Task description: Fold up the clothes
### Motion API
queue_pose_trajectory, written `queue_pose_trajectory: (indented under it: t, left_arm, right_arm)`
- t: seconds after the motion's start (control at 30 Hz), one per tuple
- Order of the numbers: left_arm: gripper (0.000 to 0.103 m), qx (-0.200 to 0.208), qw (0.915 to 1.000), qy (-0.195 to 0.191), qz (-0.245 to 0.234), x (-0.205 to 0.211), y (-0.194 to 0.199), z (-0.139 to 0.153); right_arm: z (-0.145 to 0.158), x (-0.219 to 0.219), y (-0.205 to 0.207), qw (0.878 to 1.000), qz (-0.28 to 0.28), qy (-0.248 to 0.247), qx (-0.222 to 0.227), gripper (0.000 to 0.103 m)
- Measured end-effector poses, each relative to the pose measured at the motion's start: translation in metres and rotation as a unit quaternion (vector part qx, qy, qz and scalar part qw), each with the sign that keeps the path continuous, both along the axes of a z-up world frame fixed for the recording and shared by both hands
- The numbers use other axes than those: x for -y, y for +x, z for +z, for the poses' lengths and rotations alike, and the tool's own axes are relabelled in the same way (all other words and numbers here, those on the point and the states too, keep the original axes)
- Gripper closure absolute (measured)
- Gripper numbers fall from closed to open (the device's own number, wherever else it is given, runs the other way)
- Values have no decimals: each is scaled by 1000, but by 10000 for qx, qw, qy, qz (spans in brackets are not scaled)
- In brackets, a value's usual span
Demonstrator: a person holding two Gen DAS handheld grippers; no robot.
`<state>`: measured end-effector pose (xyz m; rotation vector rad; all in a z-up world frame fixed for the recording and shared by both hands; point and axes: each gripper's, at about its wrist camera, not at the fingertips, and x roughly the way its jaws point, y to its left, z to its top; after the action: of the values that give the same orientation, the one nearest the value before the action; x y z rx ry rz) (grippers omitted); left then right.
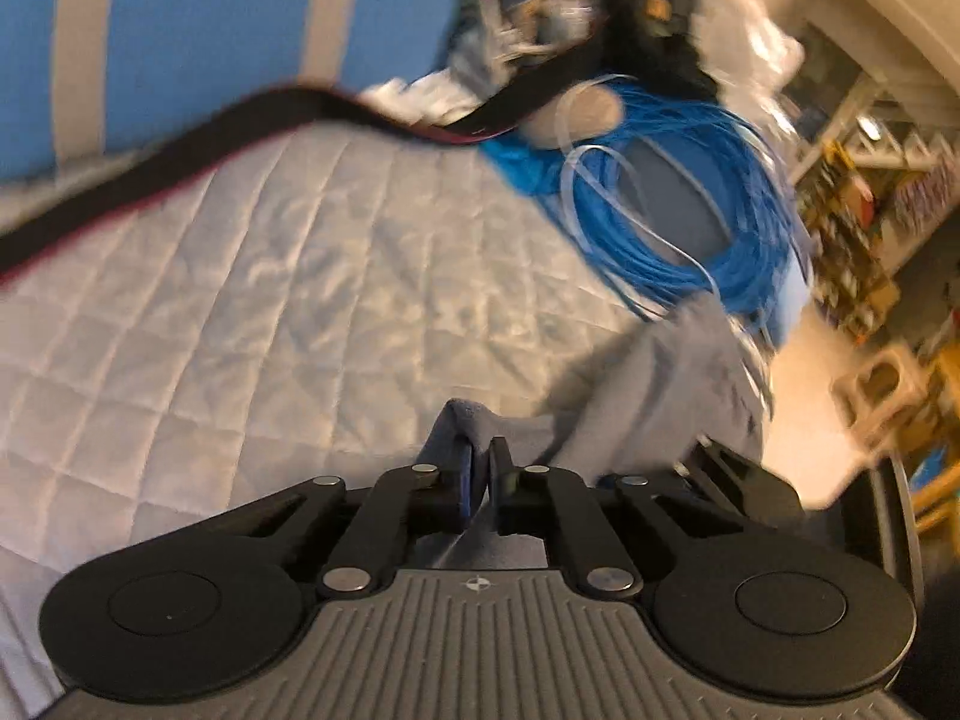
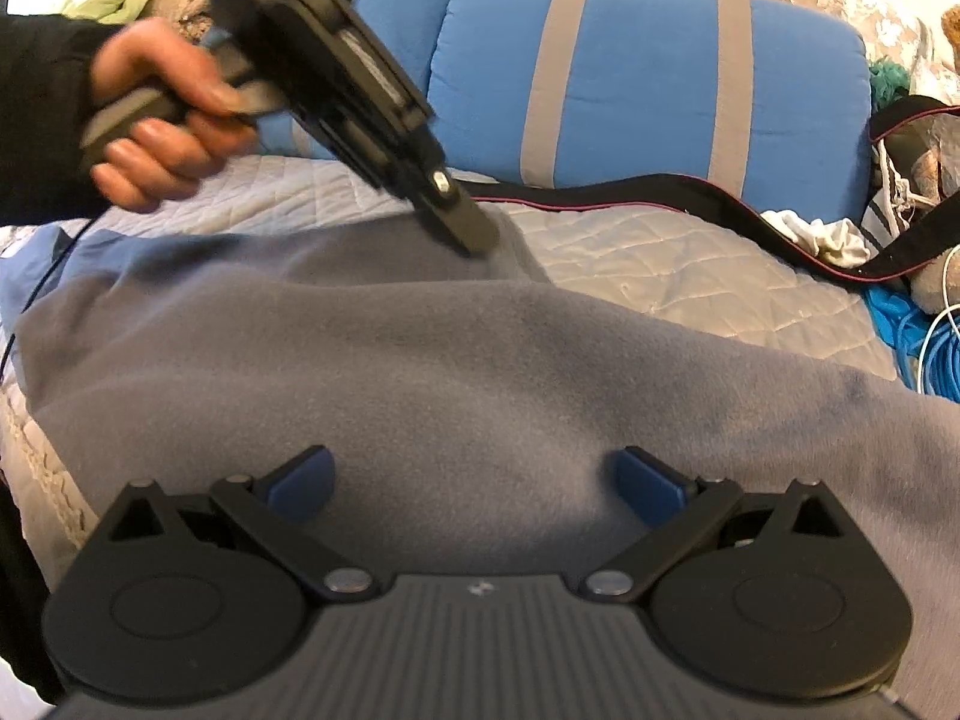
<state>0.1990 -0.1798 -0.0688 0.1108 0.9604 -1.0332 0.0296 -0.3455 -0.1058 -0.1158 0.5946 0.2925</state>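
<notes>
A grey fleece garment (image 2: 456, 360) lies spread across a quilted white bedcover (image 2: 660, 264), a blue cushion (image 2: 648, 84) behind it. The left gripper (image 1: 480, 462) has its jaws clamped on a fold of the fleece at the garment's far edge; the right gripper (image 2: 474, 480) hovers low over the near part, jaws wide apart and holding nothing. The step in hand appears to be carrying the pinched edge over to make a fold. Doing it well likely means lifting the edge enough to clear the cloth beneath, keeping it taut and square, while steering clear of the black strap (image 2: 630, 195) and blue cable coil (image 1: 708, 228) nearby
</notes>
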Motion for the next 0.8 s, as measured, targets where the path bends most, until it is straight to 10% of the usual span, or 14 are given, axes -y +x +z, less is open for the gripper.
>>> queue_pose_trajectory:
  t: [0.2, 0.4, 0.53, 0.8]
  left_arm:
    - [98, 1670, 9810, 561, -810, 15, -85, 15]
    - [98, 2246, 9649, 952, -970, 14, -116, -3]
    - [97, 2173, 9659, 1108, -872, 13, -107, -7]
    - [59, 1351, 9821, 829, -1016, 16, -70, -15]
  right_arm:
    - [-1, 2, 1, 10000, -16, 52, -19, 0]
    - [-1, 4, 1, 10000, -34, 59, -50, 0]
    - [-1, 5, 1, 10000, -49, 57, -53, 0]
    - [-2, 5, 1, 9999, -29, 84, -48, 0]
